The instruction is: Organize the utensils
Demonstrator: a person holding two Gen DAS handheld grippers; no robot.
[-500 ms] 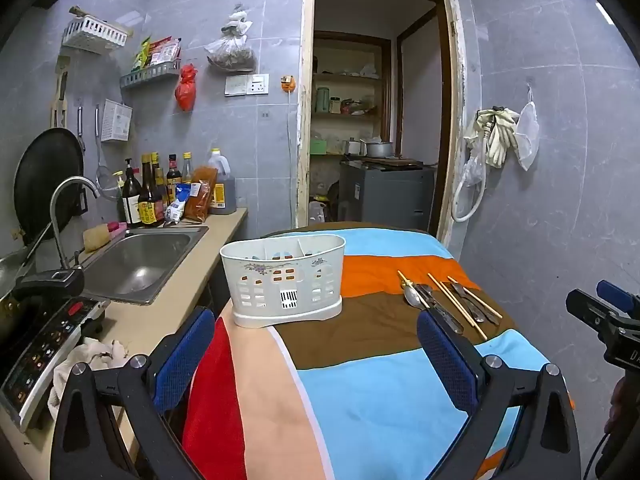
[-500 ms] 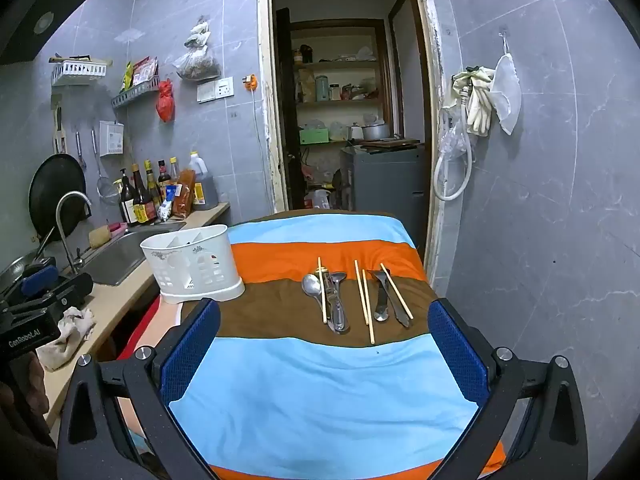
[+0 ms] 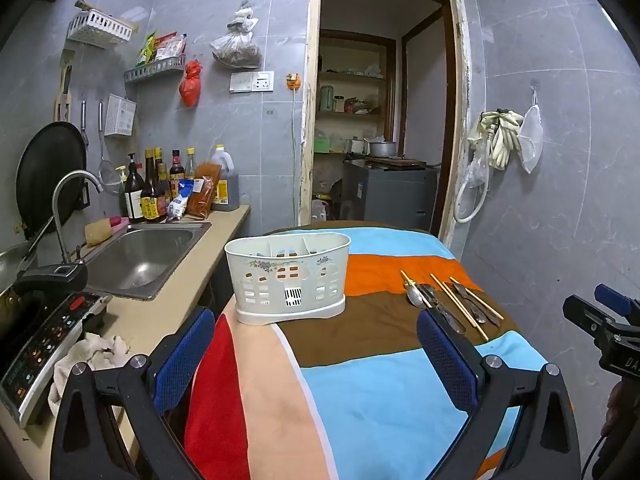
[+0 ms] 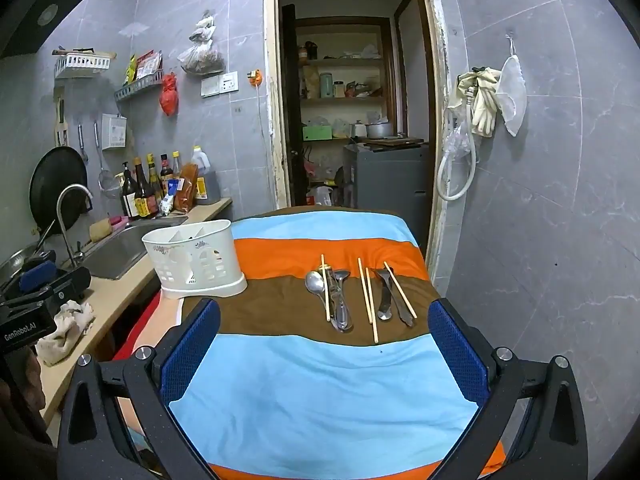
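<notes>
Ahead of the left hand-held gripper [image 3: 316,354], just beyond its spread blue pads, the white utensil holder [image 3: 288,282] stands upright on the striped cloth over the surface [image 3: 372,392]; its compartments look nearly empty, though their floors are hidden. Compared with half a second ago almost nothing has changed: both views frame the holder and the cutlery the same way, so neither hand has made a real advance. Further out and to the right of the left hand-held gripper lie the utensils, and they sit straight ahead of the right hand-held gripper [image 4: 326,354], between and beyond its fingers: a spoon [image 4: 316,285], more metal pieces [image 4: 386,296] and several wooden chopsticks [image 4: 370,300], laid side by side on the brown stripe, well apart from the holder. The right hand-held gripper is also spread wide with nothing between its pads. As I judge it, the task has not started: no piece is lifted and sorting all remains. The right side seems better placed for a first pick.
</notes>
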